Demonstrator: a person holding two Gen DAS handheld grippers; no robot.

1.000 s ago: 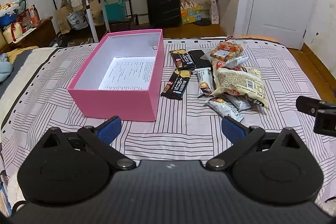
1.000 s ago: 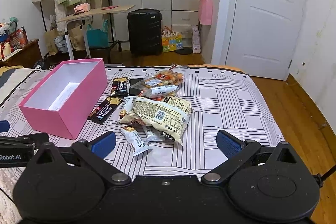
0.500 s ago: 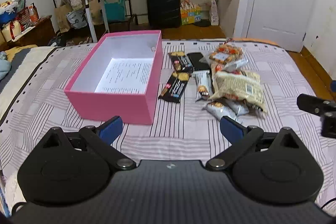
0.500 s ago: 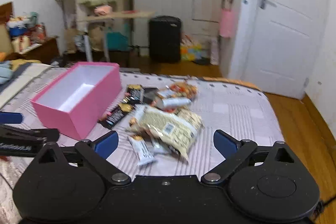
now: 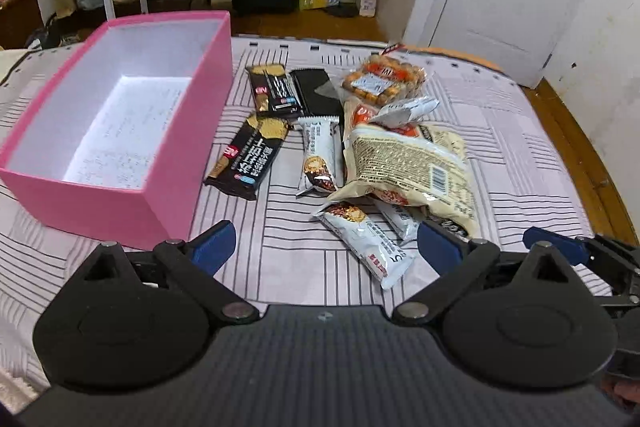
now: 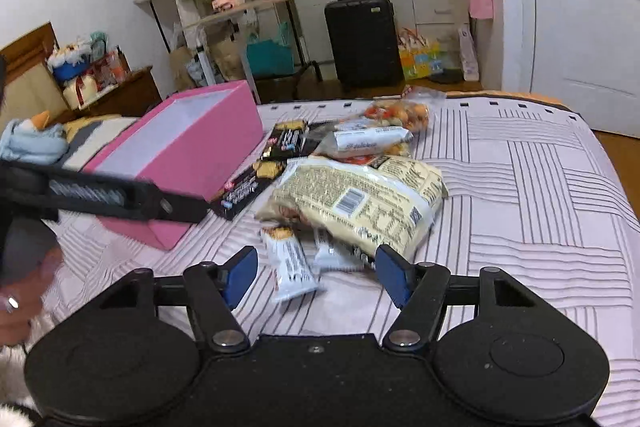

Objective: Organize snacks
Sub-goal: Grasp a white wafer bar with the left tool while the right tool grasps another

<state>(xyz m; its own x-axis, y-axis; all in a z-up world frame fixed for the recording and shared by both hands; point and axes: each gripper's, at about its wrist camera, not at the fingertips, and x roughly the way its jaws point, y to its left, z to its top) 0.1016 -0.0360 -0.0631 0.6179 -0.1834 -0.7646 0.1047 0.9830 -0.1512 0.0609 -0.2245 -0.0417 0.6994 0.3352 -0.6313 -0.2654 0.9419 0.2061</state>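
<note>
Left gripper [image 5: 325,246]: you are holding it wide open, gripping nothing, low over the striped bedspread [image 5: 512,131], just in front of the snack pile.
Right gripper [image 6: 313,271]: you are holding it open too, with nothing between its blue pads [image 6: 239,277]; a white bar wrapper [image 6: 289,263] is lying on the bed between and just beyond the fingertips, not touched as far as you can tell.
Pink box [image 5: 120,123]: it is sitting open on the bed at the left of the snacks, with only a printed sheet showing on its white floor.
Black bars: one black bar [image 5: 250,157] is lying just beside the box's right wall; a second black packet [image 5: 274,90] is lying behind it.
Large beige bag [image 5: 408,167]: it is lying label-up on the right of the pile, overlapping smaller white wrappers beneath its near edge.
Round-snack pack [image 5: 382,81]: it is lying at the far end of the pile.
Background: a black suitcase [image 6: 363,41] is standing on the floor beyond the bed, beside a white door [image 6: 580,15].
</note>
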